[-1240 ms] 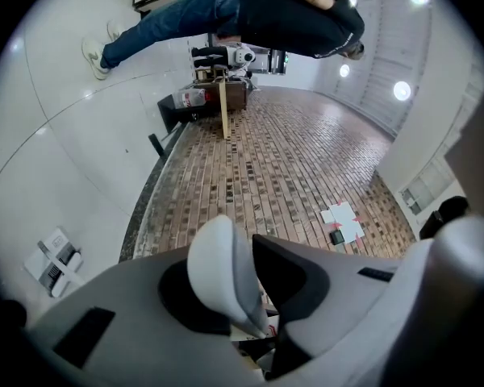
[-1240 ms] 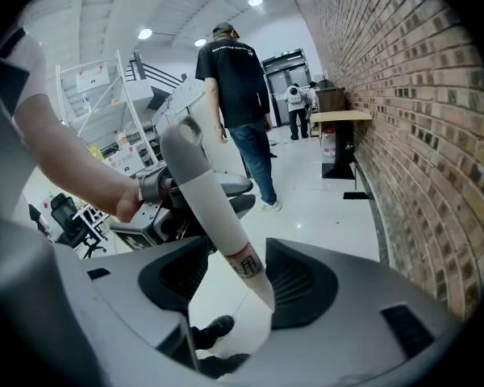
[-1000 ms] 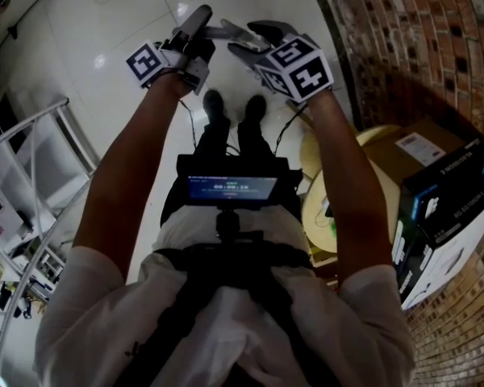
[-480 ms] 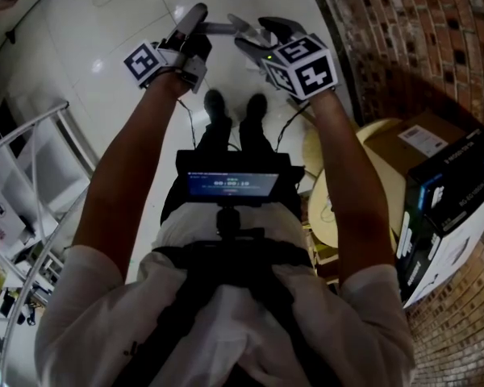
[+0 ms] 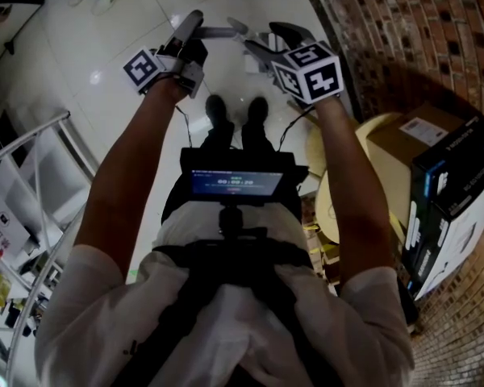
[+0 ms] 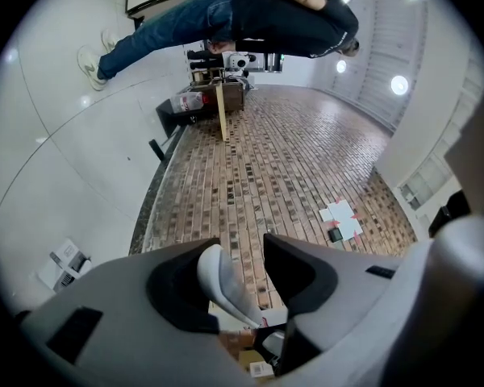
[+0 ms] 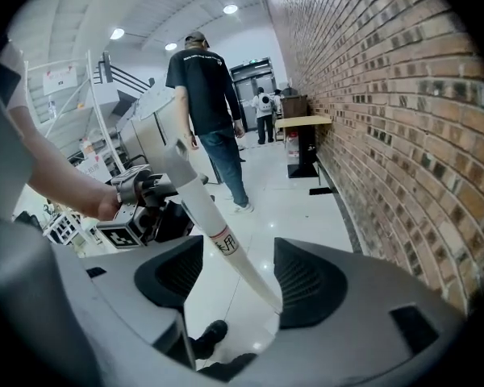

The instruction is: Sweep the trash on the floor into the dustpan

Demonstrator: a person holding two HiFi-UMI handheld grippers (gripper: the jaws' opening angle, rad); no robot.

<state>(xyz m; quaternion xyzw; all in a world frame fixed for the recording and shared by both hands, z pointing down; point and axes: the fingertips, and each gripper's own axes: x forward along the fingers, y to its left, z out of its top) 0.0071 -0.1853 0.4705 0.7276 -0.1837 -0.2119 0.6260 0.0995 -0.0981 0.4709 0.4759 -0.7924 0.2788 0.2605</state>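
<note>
A pale grey-white handle (image 5: 218,32) with a small label (image 7: 216,240) runs level between my two grippers, above my shoes. My left gripper (image 5: 192,24) has the handle (image 6: 222,285) lying against one pad, with a gap to the other pad. Its jaws have just been opening. My right gripper (image 5: 262,39) stands wide open, having opened a little further. The handle (image 7: 206,208) passes slanting between its jaws (image 7: 238,252) and touches neither pad. The right gripper view shows the left gripper (image 7: 157,185) on the handle further up. No dustpan or trash shows in any view.
A brick wall (image 5: 403,39) curves along my right. Below it are a cardboard box (image 5: 411,139), black and white cartons (image 5: 456,208) and a round pale table (image 5: 335,204). A white metal rack (image 5: 32,160) stands at my left. A person (image 7: 206,87) stands on the glossy floor ahead.
Both grippers sit slightly higher in the head view. The right gripper's marker cube has turned a little. The handle stays between the two grippers.
</note>
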